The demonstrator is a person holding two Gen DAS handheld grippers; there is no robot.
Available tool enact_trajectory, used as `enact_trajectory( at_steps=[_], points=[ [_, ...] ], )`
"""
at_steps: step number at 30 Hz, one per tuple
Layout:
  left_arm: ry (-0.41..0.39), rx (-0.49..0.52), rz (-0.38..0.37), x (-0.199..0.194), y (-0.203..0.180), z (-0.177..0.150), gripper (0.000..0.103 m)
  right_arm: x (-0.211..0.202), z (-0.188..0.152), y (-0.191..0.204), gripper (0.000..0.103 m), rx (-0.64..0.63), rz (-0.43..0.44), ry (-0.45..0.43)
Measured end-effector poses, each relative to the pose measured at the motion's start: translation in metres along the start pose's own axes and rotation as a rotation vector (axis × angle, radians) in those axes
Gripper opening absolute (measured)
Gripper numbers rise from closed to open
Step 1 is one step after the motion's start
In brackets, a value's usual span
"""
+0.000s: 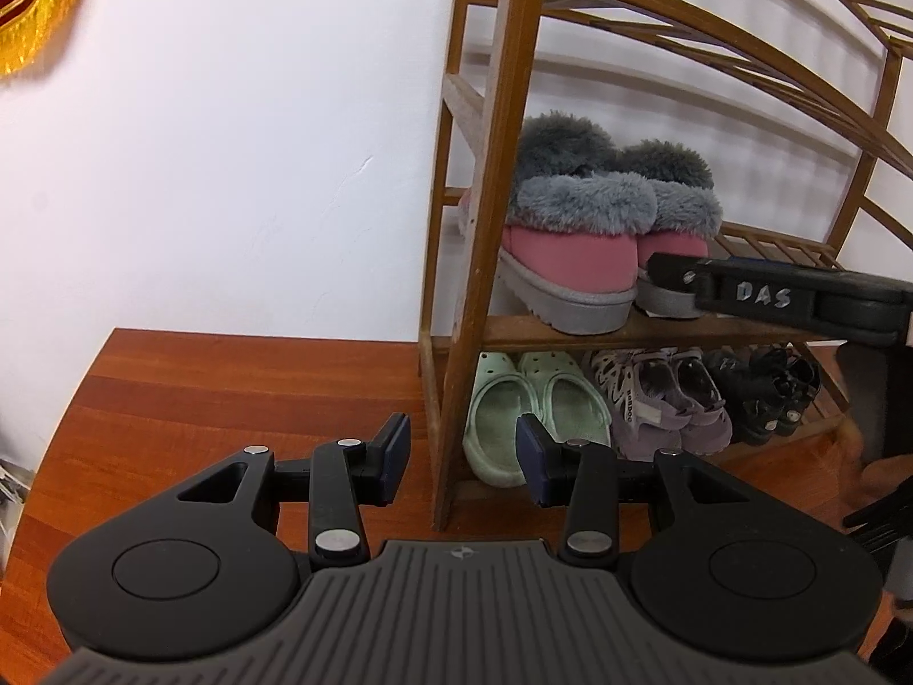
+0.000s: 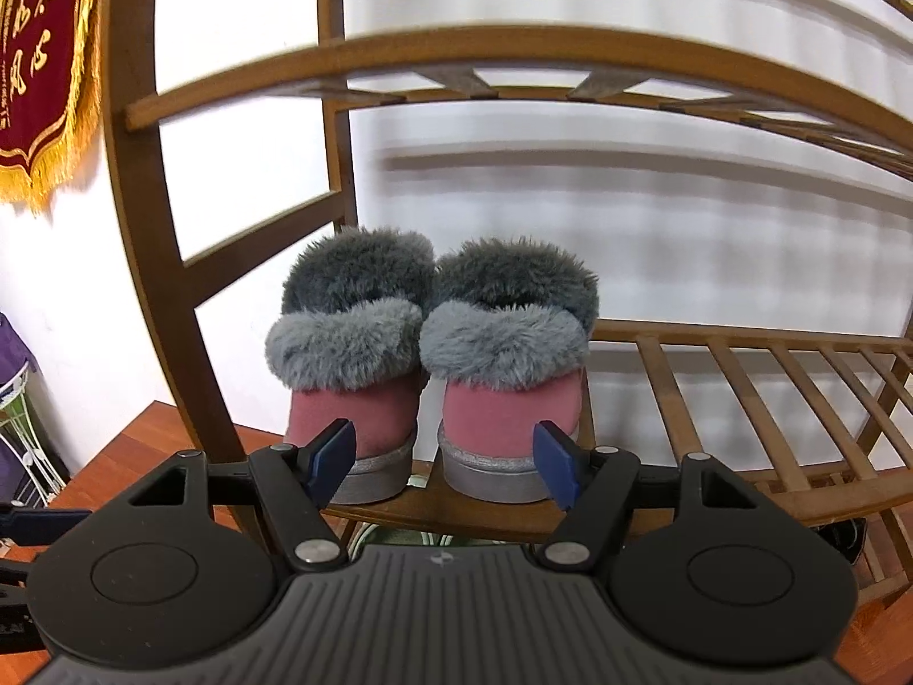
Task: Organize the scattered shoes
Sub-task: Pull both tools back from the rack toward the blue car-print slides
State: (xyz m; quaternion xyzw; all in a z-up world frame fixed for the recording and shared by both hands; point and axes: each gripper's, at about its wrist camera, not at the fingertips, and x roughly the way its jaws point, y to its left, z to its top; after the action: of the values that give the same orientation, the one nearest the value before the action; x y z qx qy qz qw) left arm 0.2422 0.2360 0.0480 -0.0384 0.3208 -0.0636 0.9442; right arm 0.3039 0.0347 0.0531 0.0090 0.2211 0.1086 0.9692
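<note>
Both views near shoe rack (image 1: 491, 262)

Boots (image 2: 433, 365) side by side on rack (image 2: 742, 354) shelf, left end, clogs (image 1: 530, 411) below, sneakers (image 1: 656, 399) right of clogs.

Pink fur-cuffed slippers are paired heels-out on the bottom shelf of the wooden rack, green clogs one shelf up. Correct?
Shelves are swapped. The pair of pink slippers with grey fur cuffs stands heels-out on the slatted shelf of the wooden shoe rack one level up; the pale green foam clogs sit on the bottom level beneath them. The left wrist view shows both levels.
</note>
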Motion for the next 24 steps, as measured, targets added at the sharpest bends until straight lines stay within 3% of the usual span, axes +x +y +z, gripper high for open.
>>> enact_trajectory(
  at_steps=[11,24],
  points=[
    [0.015,-0.035,0.013,-0.025,0.012,-0.016,0.044,-0.04,-0.003,-0.004,0.077,0.056,0.033,0.026],
    [0.088,-0.065,0.03,-0.044,0.019,-0.061,0.047,-0.09,-0.031,-0.015,0.079,0.082,0.035,0.095]
  ],
)
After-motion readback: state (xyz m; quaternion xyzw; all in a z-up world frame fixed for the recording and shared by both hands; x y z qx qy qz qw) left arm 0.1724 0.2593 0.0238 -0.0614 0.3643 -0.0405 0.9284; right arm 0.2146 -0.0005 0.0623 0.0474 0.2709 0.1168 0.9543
